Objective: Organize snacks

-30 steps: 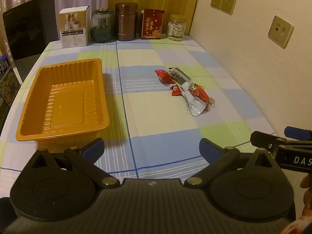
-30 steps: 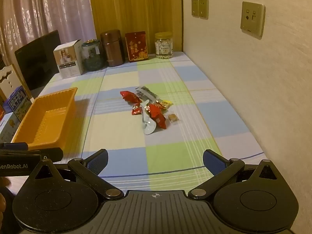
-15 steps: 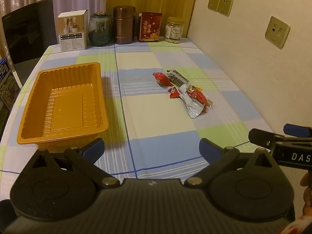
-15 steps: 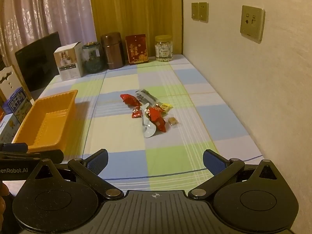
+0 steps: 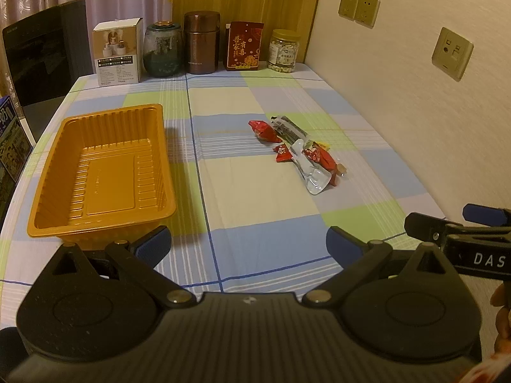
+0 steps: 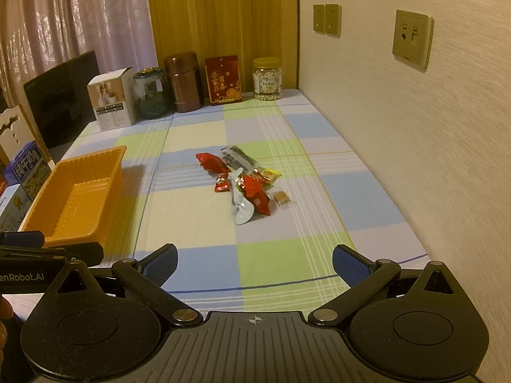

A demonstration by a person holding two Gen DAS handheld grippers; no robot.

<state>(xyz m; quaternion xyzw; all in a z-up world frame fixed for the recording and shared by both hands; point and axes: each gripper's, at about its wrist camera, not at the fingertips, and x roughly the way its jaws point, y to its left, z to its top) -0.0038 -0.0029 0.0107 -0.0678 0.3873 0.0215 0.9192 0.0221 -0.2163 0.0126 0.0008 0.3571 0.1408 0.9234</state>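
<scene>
We had drawn both grippers back slightly, left gripper and right gripper fingers apart and empty, snacks ahead, orange tray left, ready for sorting.

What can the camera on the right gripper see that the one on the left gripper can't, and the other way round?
Only the right wrist view shows the small brown candy, the yellow packet and a white chair back. Only the left wrist view shows the orange tray's whole bare floor. Both show the snack pile, the jars and boxes along the far edge, and each gripper's own blue-tipped fingers spread apart, holding nothing.
</scene>
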